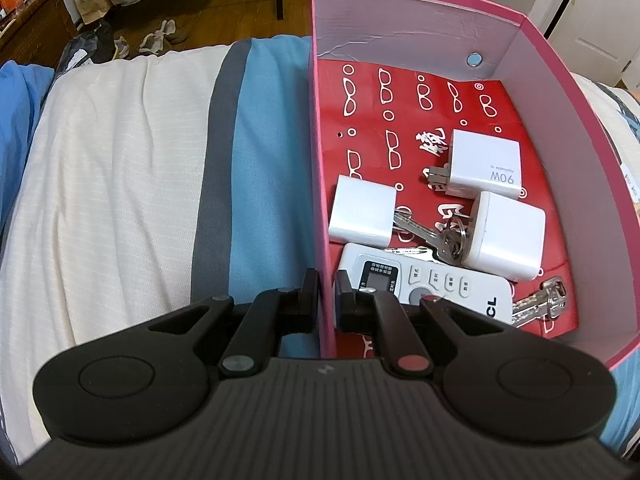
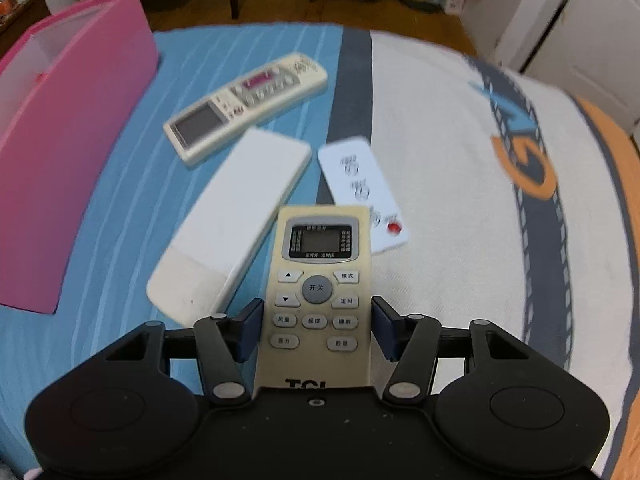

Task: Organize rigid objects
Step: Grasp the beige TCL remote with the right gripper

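Note:
A pink box (image 1: 320, 140) with a red patterned floor stands on the bed. My left gripper (image 1: 327, 298) is shut on its near left wall, one finger outside and one inside. In the box lie three white chargers (image 1: 364, 210), keys (image 1: 432, 240) and a white remote (image 1: 440, 292). In the right wrist view my right gripper (image 2: 317, 332) is shut on the sides of a yellowed TCL remote (image 2: 320, 280), screen up and pointing away. The remote looks sharp while the bed behind is blurred. The pink box (image 2: 72, 140) stands at the left.
Three more remotes lie on the bed beyond the held one: a beige remote (image 2: 248, 104), a face-down white remote (image 2: 236, 216) and a thin white remote (image 2: 360, 188). The bedding is a blue sheet (image 2: 120, 260) and a cream blanket (image 2: 440, 240). Bags and shoes sit on the floor beyond.

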`<state>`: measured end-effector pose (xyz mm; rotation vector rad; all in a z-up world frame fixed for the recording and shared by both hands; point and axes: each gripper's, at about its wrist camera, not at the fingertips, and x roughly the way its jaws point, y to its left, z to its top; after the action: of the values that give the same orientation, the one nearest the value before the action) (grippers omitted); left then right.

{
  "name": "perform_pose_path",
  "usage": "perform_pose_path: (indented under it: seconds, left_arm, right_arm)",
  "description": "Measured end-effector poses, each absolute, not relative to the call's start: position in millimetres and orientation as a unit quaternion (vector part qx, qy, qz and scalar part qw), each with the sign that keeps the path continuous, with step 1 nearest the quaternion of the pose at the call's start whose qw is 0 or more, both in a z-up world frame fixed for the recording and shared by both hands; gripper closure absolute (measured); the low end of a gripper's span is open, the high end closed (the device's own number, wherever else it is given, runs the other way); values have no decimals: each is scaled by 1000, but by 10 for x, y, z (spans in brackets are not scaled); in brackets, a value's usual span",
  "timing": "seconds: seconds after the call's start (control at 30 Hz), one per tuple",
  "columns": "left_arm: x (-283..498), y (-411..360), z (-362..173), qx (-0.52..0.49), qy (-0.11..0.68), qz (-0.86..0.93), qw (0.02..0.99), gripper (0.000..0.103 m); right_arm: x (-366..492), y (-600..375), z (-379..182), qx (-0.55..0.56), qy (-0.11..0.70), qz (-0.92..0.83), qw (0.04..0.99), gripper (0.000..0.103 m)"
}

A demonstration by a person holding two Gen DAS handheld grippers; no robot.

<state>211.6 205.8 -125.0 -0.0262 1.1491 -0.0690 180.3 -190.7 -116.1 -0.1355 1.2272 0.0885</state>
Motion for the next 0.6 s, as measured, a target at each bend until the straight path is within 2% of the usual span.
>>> perform_pose_path:
  seconds: [0.27,0.33,0.6]
  left_arm:
    - [2108,2074,-1246,-16,543,-34,839,96]
    - [2106,2074,-1244,-15,543,-34,839,96]
    - [2109,2084,-1238,-16,542,-32,839,96]
  right_arm:
    - [1846,-1911,-1254,-55,566,43,821,42]
    - [1807,-1867,-1234,-82,551,54,829,42]
    - [1642,-1834,-837,-86,511,71,852,42]
